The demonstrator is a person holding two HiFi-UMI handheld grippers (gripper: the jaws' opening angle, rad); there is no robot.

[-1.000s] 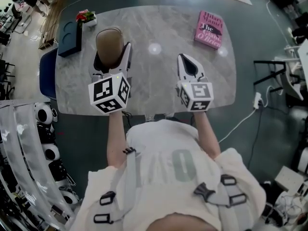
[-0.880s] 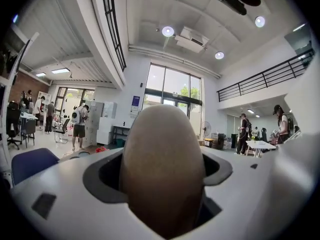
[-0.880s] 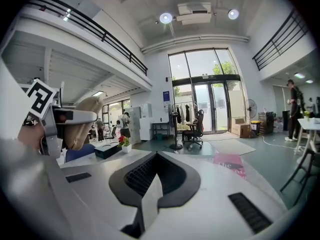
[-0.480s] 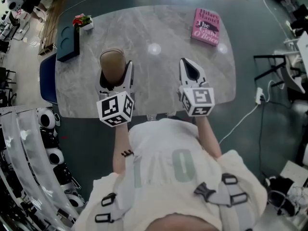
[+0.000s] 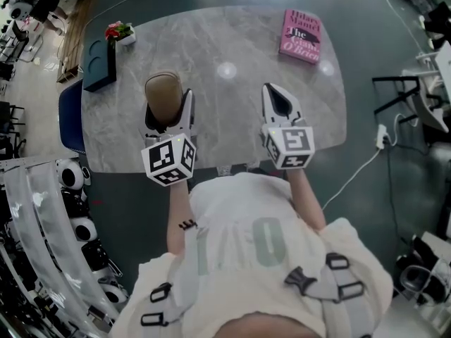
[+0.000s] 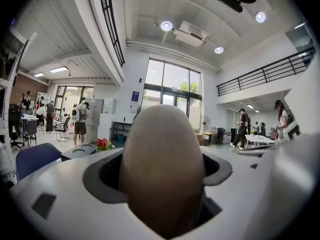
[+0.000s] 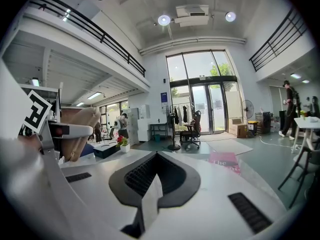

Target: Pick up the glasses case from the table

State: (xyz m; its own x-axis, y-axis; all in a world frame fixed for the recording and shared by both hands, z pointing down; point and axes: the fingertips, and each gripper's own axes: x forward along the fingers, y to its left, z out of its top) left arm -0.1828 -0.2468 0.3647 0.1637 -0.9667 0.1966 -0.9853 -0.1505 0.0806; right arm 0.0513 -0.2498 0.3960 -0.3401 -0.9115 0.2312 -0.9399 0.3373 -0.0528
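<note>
1 grey marble-look worktop w/ rounded corners is carrying 1 flat pink book far right & 1 dark blue box far left. 1 smooth tan oval glasses case is sitting clamped in the left hand-held gripper, over the worktop's near left. The right hand-held gripper is hovering, jaws pressed together, empty.

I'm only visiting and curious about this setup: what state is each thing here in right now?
Tan oval glasses case: closed, gripped by the left tool.
Left tool: shut on the glasses case.
Right tool: jaws together, holding nothing.
Pink book: closed, lying flat on the grey marble table.
</note>
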